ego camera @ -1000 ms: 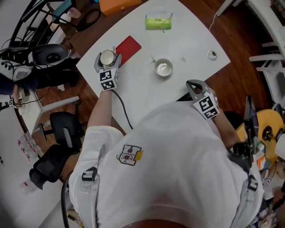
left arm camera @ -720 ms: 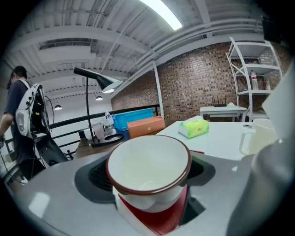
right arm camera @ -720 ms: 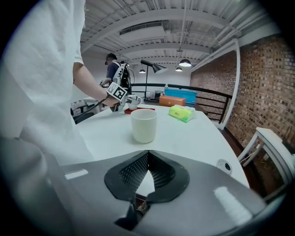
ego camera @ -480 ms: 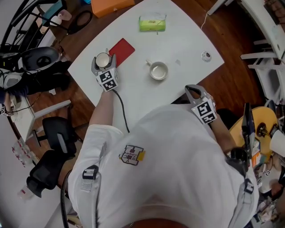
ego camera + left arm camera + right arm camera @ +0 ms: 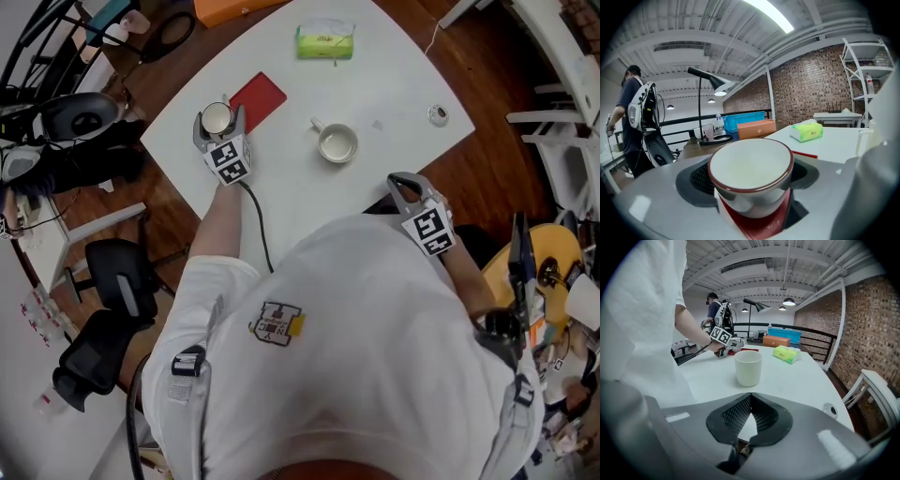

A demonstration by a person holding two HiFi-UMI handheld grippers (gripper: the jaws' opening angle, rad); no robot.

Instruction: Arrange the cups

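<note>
Brown-rimmed cup (image 5: pixel 751 174) is sitting clamped in the left gripper (image 5: pixel 217 120) at the far left of the white table (image 5: pixel 394 84), by the red card (image 5: pixel 259 97). The white cup (image 5: pixel 337 144) is standing mid-table, well apart. The right gripper (image 5: pixel 405 183) is hovering at the near right edge, jaws pressed together, empty.

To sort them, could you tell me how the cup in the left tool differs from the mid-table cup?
The held cup has a reddish-brown rim; the middle cup is plain white. The held cup is gripped between the left tool's jaws; the middle cup stands free on the table. The held cup is rounded, the middle cup straight-sided. Both are upright and look empty.
</note>
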